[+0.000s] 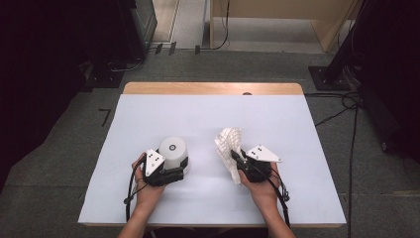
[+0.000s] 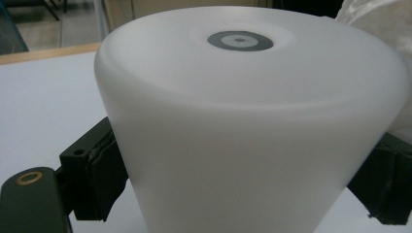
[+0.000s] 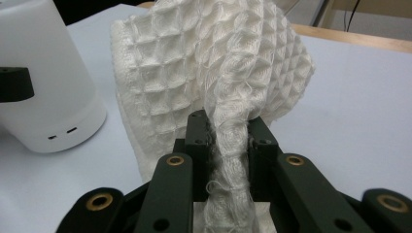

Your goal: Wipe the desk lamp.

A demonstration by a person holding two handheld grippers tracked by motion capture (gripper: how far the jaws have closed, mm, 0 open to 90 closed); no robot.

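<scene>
Two bare forearms come in from the bottom edge, one on each side. The left hand point(image 1: 146, 191) holds the left gripper point(image 1: 171, 168) low and level, its fingers point(image 2: 94, 170) spread wide. The right hand point(image 1: 261, 188) holds the right gripper point(image 1: 236, 159) — its fingers point(image 3: 198, 131) pinched close together, pointing up and away.

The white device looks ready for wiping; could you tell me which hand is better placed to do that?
Probably the right: the right gripper already pinches the waffle cloth, while the left gripper clamps the white device.
</scene>
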